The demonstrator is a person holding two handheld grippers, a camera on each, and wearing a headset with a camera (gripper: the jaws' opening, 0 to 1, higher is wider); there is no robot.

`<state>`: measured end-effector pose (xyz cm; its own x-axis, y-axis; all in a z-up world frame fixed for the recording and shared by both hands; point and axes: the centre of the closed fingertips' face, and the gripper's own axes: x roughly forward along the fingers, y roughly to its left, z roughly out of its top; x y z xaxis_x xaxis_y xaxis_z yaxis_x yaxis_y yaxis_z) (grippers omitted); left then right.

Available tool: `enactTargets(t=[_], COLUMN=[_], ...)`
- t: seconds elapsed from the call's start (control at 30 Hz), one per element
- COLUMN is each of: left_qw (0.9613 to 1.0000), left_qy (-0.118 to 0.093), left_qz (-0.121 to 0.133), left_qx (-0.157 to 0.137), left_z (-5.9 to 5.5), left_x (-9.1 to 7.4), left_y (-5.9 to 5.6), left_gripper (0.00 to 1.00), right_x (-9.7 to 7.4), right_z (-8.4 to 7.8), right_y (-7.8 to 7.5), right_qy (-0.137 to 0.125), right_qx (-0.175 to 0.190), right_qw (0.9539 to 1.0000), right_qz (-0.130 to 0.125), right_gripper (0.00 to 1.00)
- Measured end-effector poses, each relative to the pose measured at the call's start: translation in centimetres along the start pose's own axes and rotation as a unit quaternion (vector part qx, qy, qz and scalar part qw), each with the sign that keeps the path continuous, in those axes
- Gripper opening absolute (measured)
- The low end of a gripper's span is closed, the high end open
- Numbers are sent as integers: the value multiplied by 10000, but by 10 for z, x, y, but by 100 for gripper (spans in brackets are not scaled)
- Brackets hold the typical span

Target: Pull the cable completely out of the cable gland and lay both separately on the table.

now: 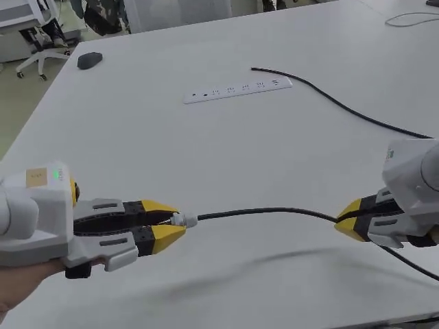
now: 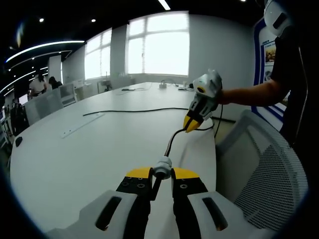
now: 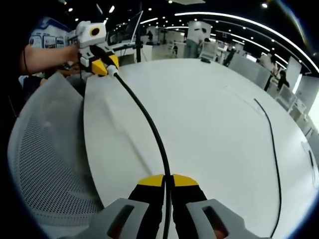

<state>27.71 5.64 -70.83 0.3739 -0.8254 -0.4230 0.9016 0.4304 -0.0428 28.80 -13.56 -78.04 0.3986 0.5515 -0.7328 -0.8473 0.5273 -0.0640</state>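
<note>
My left claw (image 1: pixel 169 222) is clamped on the gland (image 1: pixel 184 220), above the desk (image 1: pixel 206 151). The cable (image 1: pixel 267 212) leaves the gland lengthwise to my right claw (image 1: pixel 341 224), pinched tight around it. Pull should run along that line, away from the gland.

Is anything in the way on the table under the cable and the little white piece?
Nothing visible is. The cable and cable gland hang over plain table; the power strip lies farther away.
</note>
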Motion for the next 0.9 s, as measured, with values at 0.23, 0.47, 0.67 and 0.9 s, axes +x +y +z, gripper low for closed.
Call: enactTargets(t=[0.23,0.47,0.67,0.9], left_qw=[9999,9999,9999,9999], left_qy=[28,-50,-57,8], left_qz=[34,71,83,38], left_qx=[148,82,83,169], left_z=[1,0,0,1], left_x=[-3,-6,-9,-13], left_y=[-3,-2,-4,-7], left_gripper=[15,15,15,15], right_x=[1,-5,-1,34], right_z=[6,56,132,154], right_y=[-1,8,56,103], right_qy=[-67,-795,-1495,-1152], right_qx=[-22,224,-197,-1154], right_qw=[10000,9963,9841,9761], right_qz=[7,243,937,1435], right_gripper=[6,11,11,10])
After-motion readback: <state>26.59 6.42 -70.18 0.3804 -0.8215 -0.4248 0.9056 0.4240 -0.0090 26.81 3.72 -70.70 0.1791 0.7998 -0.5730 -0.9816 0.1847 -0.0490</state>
